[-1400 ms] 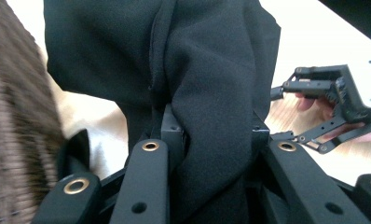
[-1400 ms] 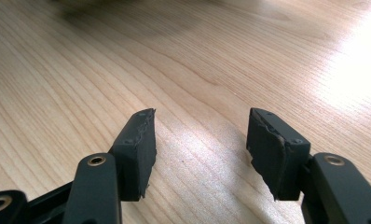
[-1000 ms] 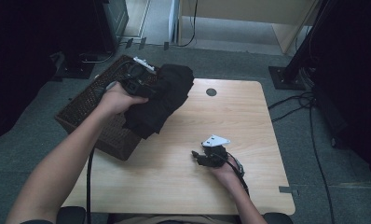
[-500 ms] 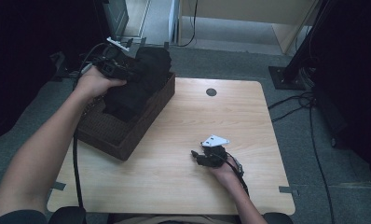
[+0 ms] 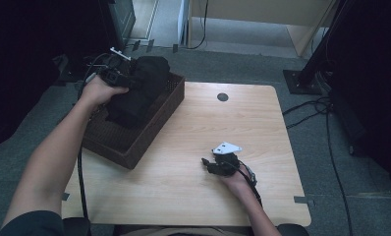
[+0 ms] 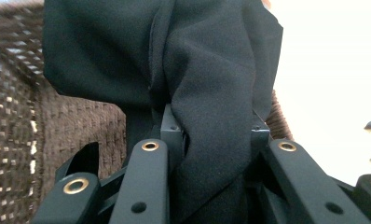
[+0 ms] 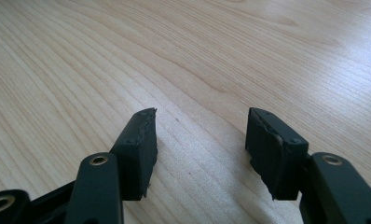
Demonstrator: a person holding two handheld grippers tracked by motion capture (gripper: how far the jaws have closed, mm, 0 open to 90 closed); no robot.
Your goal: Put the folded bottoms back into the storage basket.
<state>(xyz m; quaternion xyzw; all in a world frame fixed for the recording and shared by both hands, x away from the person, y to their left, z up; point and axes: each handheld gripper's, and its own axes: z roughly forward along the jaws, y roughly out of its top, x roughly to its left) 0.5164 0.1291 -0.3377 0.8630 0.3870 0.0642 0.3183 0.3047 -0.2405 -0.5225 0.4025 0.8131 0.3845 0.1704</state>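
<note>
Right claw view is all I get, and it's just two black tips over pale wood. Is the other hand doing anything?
Observer: Yes. The left claw is holding a black cloth over a brown woven basket.
Operator: Is it really gripped, or just draped?
Observer: Gripped. In the left claw view, the cloth is pinched between the jaws and hangs in folds.
Operator: Where's that basket?
Observer: At the table's left edge, partly overhanging it.
Operator: And my claw?
Observer: The right claw is open, low over the bare wood near the front of the table, holding nothing.
</note>
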